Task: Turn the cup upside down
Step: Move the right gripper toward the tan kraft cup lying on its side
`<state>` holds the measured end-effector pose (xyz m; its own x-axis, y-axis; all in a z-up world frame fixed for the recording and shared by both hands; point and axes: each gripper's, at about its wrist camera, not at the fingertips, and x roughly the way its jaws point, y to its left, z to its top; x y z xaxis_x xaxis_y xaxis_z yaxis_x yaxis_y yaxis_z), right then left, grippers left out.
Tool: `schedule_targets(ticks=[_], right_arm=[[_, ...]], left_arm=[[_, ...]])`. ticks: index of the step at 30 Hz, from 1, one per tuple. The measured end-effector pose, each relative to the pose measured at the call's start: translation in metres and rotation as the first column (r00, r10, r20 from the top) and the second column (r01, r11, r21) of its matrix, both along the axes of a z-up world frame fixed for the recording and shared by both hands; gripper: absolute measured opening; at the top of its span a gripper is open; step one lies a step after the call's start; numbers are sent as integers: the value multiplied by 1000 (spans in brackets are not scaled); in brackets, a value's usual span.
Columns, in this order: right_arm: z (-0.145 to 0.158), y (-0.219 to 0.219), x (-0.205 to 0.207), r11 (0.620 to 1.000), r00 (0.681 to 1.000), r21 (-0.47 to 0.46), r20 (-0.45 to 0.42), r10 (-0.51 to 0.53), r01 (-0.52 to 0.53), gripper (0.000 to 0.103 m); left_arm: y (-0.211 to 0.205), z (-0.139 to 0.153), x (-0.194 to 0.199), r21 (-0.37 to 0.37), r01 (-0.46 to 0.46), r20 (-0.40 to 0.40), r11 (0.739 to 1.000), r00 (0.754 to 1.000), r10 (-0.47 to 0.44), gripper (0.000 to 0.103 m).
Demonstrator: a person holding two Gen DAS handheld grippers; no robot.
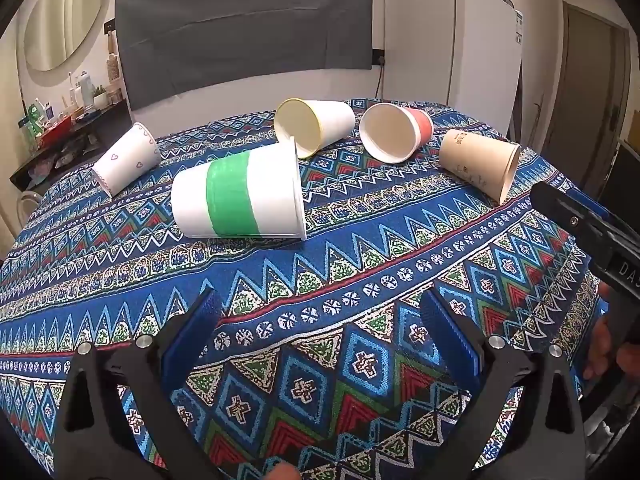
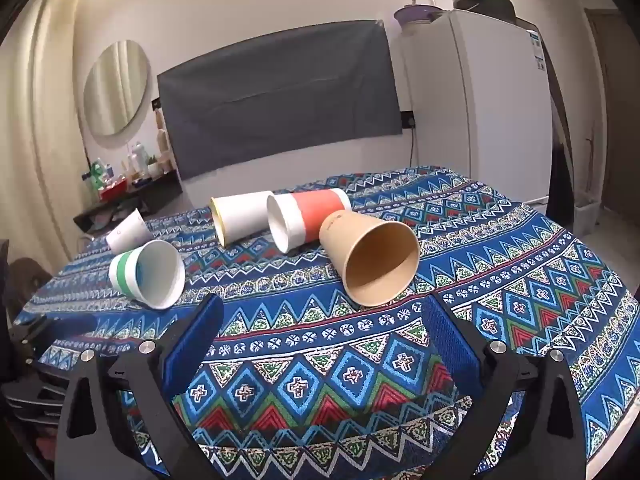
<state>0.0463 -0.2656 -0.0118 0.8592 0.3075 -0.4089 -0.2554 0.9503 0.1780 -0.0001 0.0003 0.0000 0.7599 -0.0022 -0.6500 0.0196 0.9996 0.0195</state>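
Note:
Several paper cups lie on their sides on the patterned tablecloth. A white cup with a green band lies nearest my left gripper, which is open and empty a short way in front of it. Behind are a heart-printed cup, a yellow-rimmed white cup, a red-banded cup and a brown cup. My right gripper is open and empty, just short of the brown cup. The green-banded cup lies to its left.
A white fridge stands behind the table at the right. A grey cloth hangs on the back wall. A cluttered shelf is at the far left. The right gripper's body shows at the right edge of the left wrist view.

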Motion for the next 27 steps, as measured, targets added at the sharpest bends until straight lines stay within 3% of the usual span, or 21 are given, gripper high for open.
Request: schedule_targets(ticks=[18,27], right_arm=[[-1,4,4,1000,1000,-23,-21,3,-3,95],[-6,10,23,997,989,-41,-131,65,-71,95]], left_arm=[[14,1,4,-62,10,-18,998,1000,-11,97],[12,1,3,-97,28,-39,995,999,-31,97]])
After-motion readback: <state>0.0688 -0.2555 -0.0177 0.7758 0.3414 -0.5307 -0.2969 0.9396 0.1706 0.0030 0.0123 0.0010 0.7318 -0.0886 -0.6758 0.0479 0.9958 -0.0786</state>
